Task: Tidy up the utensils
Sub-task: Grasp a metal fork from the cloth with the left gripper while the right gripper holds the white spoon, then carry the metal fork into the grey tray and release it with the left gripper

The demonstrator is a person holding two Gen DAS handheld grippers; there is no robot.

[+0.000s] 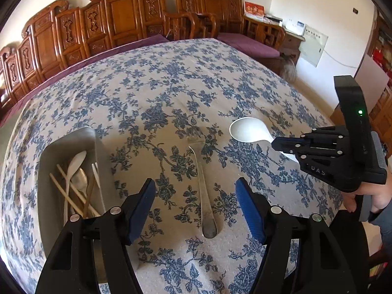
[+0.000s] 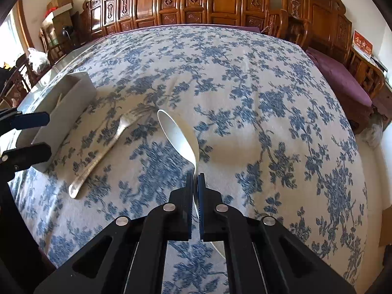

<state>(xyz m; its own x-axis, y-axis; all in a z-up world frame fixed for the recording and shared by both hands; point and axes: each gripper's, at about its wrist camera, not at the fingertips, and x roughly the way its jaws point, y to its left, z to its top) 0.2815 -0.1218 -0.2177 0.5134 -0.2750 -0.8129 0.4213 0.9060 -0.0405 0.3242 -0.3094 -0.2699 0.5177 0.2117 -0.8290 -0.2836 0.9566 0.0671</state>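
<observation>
A metal fork [image 1: 204, 191] lies on the blue-flowered tablecloth, handle toward me, between the fingers of my open left gripper [image 1: 196, 204], which hovers above its handle. It also shows in the right wrist view [image 2: 103, 152]. My right gripper [image 2: 195, 183] is shut on the handle of a white plastic rice spoon [image 2: 180, 137] and holds it above the cloth; the left wrist view shows the spoon [image 1: 250, 129] and that gripper [image 1: 325, 154] at right. A grey tray [image 1: 66, 142] at left holds chopsticks and spoons [image 1: 76, 186].
The tray [image 2: 71, 103] stands left of the fork in the right wrist view, with the left gripper's fingers [image 2: 31, 120] at its near end. Carved wooden chairs [image 1: 122, 17] with purple cushions line the table's far side. The table edge falls off at right.
</observation>
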